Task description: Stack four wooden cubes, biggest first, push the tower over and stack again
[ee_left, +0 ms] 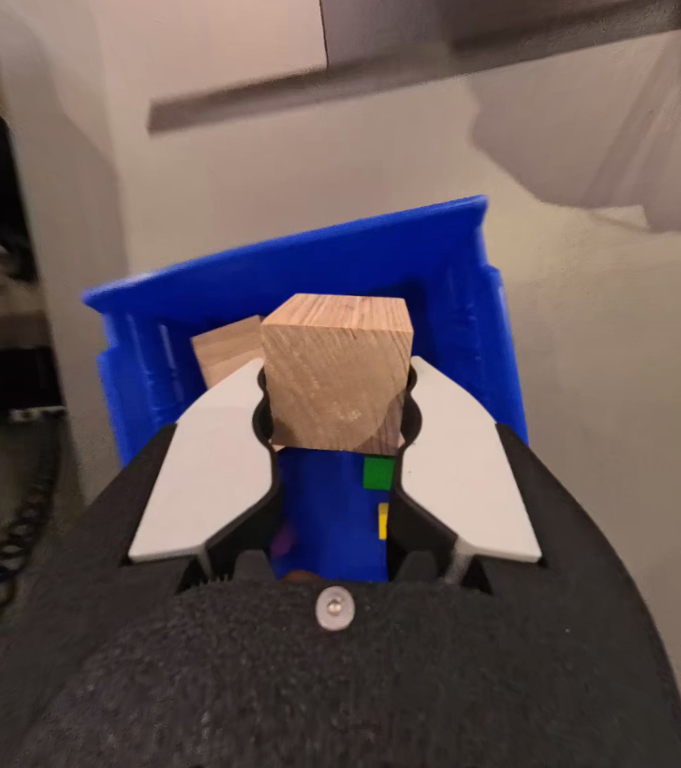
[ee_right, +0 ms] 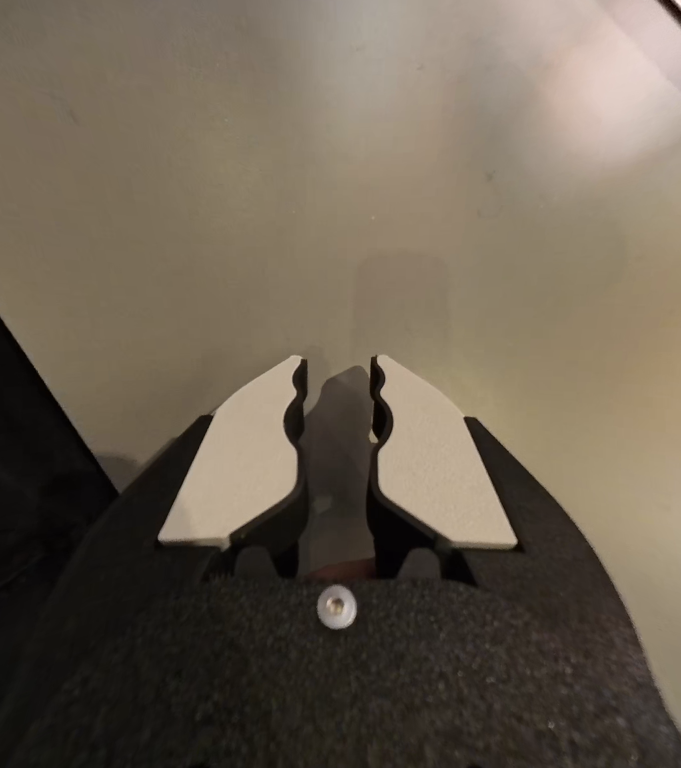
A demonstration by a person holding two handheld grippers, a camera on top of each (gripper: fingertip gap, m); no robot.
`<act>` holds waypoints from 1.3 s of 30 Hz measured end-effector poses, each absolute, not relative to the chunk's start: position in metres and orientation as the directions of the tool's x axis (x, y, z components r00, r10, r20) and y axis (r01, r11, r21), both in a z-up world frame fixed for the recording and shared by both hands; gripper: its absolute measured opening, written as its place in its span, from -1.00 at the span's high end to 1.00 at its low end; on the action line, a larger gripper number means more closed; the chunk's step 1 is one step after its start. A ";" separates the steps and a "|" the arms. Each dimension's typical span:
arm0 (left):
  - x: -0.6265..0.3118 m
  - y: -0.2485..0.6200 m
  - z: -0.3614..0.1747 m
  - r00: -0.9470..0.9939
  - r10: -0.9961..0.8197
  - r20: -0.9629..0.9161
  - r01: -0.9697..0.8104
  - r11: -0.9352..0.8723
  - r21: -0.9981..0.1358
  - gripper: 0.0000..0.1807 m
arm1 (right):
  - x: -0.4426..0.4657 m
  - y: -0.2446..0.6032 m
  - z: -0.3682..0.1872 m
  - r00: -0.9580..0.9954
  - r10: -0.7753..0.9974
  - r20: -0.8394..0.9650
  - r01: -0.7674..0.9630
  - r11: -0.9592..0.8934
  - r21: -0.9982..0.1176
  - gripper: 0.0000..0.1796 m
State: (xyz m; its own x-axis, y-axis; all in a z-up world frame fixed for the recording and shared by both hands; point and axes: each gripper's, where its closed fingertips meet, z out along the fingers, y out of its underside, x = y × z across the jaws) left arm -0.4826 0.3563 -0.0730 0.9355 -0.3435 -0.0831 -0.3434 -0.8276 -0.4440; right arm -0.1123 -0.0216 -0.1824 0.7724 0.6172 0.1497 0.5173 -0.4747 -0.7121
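Observation:
In the left wrist view my left gripper (ee_left: pixel 335 374) is shut on a pale wooden cube (ee_left: pixel 336 376) and holds it above a blue plastic bin (ee_left: pixel 309 257). A second wooden cube (ee_left: pixel 226 347) lies inside the bin, behind and left of the held one, partly hidden. In the right wrist view my right gripper (ee_right: pixel 338 365) is empty, its fingers a small gap apart, low over the bare pale tabletop (ee_right: pixel 330 166). No cube shows in that view.
The bin stands on the pale table (ee_left: pixel 579 374); small green (ee_left: pixel 378 473) and yellow (ee_left: pixel 383 521) pieces show inside it below the held cube. Dark furniture and cables are at the left edge. The table's dark edge (ee_right: pixel 18 395) runs at the left of the right wrist view. There is about 55 cm between the tips of the two grippers.

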 end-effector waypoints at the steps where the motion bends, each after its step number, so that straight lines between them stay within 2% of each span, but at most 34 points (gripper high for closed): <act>1: -0.483 0.359 -0.086 0.944 -0.324 -0.059 -0.318 -0.849 -0.423 0.34 | -0.112 -0.022 -0.183 0.773 0.618 0.145 0.515 -0.477 -0.712 0.69; 4: -0.483 0.364 -0.120 0.961 -0.275 -0.032 -0.268 -0.898 -0.350 0.34 | -0.113 -0.022 -0.183 0.773 0.620 0.136 0.510 -0.481 -0.713 0.69; 10: -0.470 0.368 -0.163 0.959 -0.282 -0.029 -0.279 -0.919 -0.277 0.34 | -0.113 -0.022 -0.183 0.770 0.625 0.131 0.512 -0.482 -0.711 0.69; 15: -0.469 0.373 -0.164 0.967 -0.252 -0.040 -0.252 -0.922 -0.293 0.34 | -0.114 -0.022 -0.183 0.768 0.627 0.131 0.514 -0.481 -0.711 0.69; 19: -0.470 0.371 -0.128 0.966 -0.253 -0.056 -0.254 -0.884 -0.392 0.25 | -0.114 -0.022 -0.183 0.766 0.629 0.132 0.515 -0.478 -0.711 0.69; 24: -0.455 0.334 -0.017 0.949 -0.304 -0.084 -0.265 -0.623 -0.736 0.28 | -0.114 -0.022 -0.183 0.764 0.629 0.140 0.520 -0.473 -0.712 0.69; 27: -0.456 0.286 0.038 0.948 -0.283 -0.147 -0.260 -0.418 -0.870 0.22 | -0.114 -0.022 -0.182 0.764 0.628 0.150 0.524 -0.467 -0.712 0.69; 33: -0.473 0.205 0.043 0.937 -0.286 -0.202 -0.309 -0.404 -0.861 0.19 | -0.115 -0.023 -0.182 0.762 0.629 0.155 0.527 -0.463 -0.713 0.69; 39: -0.497 0.189 0.031 0.943 -0.267 -0.198 -0.304 -0.451 -0.839 0.20 | -0.115 -0.023 -0.182 0.760 0.632 0.154 0.528 -0.462 -0.713 0.69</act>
